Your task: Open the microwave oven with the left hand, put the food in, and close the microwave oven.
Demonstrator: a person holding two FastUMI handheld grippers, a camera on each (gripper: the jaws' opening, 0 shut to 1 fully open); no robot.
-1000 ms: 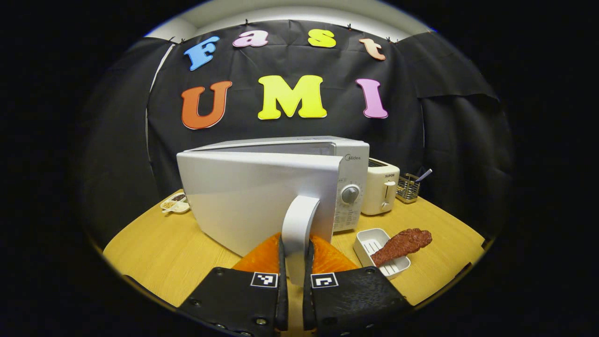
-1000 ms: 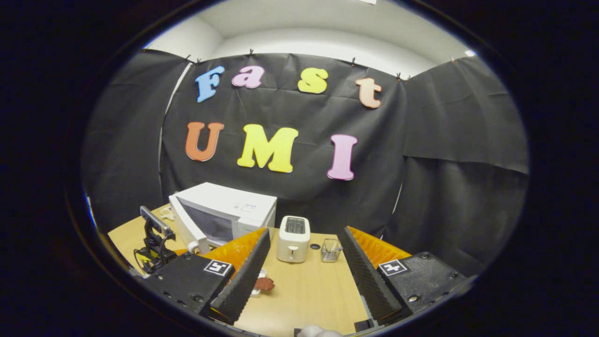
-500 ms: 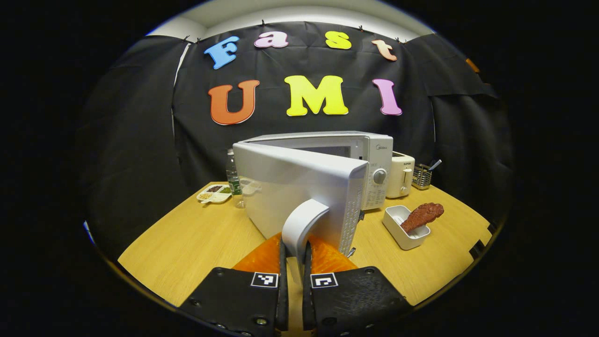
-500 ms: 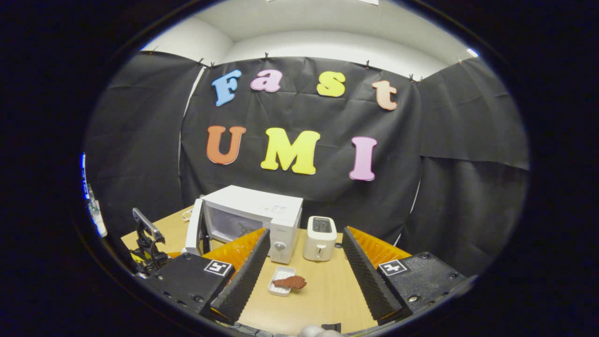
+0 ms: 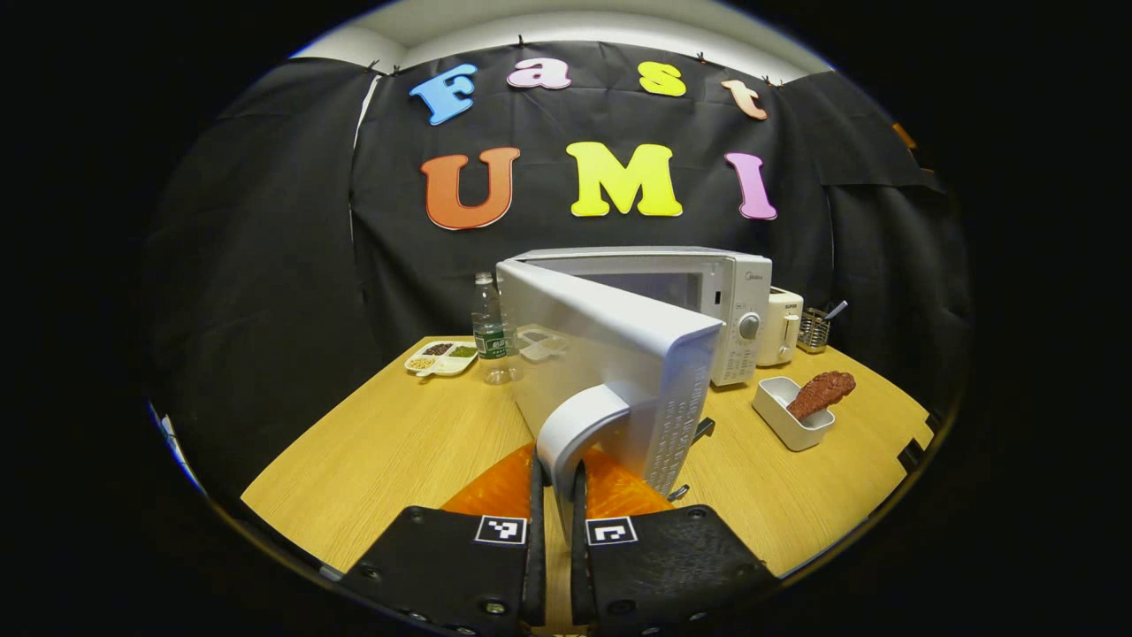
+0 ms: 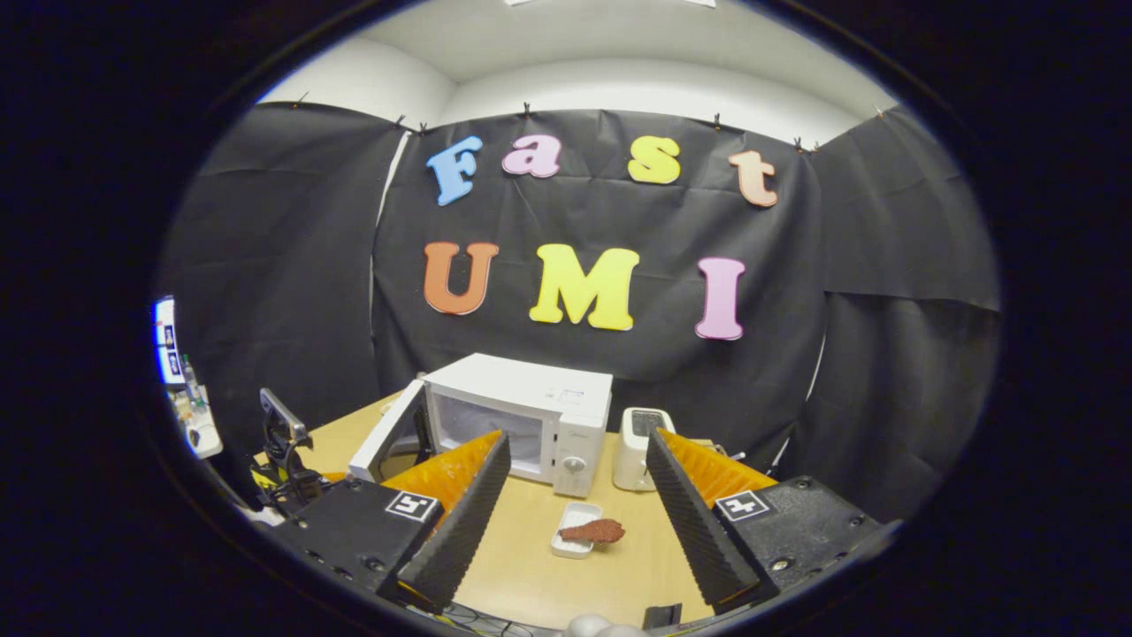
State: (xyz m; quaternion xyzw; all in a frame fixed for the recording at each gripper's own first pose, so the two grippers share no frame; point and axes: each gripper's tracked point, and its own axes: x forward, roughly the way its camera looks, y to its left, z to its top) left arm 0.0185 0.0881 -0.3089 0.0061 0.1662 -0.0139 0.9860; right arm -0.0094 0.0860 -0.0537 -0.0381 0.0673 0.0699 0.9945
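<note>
Microwave oven (image 5: 707,292) sits at tabletop (image 5: 398,442) rear, door (image 5: 610,354) swung partly open; left gripper view: left gripper (image 5: 554,495) clamped narrow on the door handle (image 5: 575,425), both fingers pressing it. Food (image 5: 821,394), a brown piece, lies across a white tray (image 5: 783,416) right of the oven, apart from it. Toaster (image 5: 783,327) just beside the oven, bottle (image 5: 489,327) and snack dish (image 5: 440,357) at left. Right gripper view: right gripper (image 6: 575,504) spread wide, holding nothing, above tabletop; food (image 6: 594,532) on tray between its fingers, oven (image 6: 531,416) beyond, door ajar.
</note>
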